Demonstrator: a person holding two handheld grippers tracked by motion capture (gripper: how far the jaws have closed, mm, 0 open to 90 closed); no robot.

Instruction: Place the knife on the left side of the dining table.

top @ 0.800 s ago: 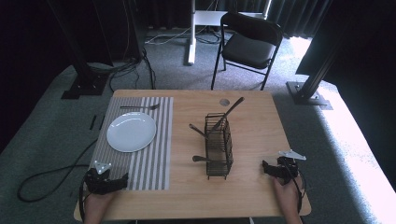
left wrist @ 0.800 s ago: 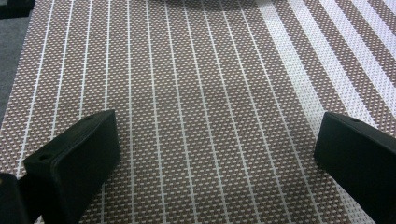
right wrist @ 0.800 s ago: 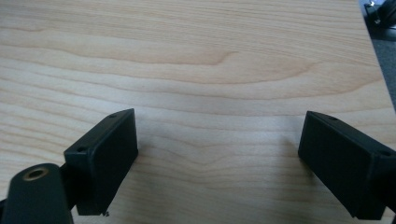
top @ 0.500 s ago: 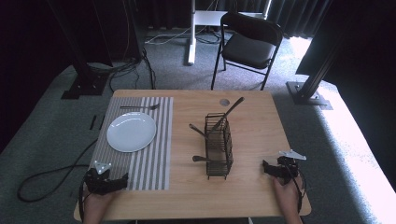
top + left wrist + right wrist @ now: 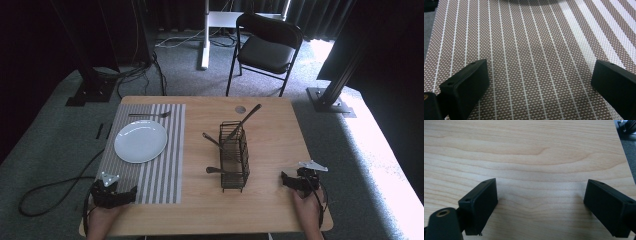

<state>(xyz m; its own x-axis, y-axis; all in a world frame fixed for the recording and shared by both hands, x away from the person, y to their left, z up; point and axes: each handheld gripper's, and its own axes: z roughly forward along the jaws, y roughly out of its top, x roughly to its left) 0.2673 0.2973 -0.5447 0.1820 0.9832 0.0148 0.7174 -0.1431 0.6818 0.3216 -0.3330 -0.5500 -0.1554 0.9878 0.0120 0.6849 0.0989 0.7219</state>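
A black folding chair (image 5: 267,47) stands beyond the table (cables (image 5: 135,75) trail on the carpet).

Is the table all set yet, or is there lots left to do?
Just begun. Done: the white plate sits on the striped placemat with one fork laid behind it. In hand: nothing; the left hand-held gripper and right hand-held gripper rest open and empty. Left, probably: the utensils in the wire caddy.

Plate (image 5: 140,141) on placemat (image 5: 165,170), left of basket (image 5: 234,155)
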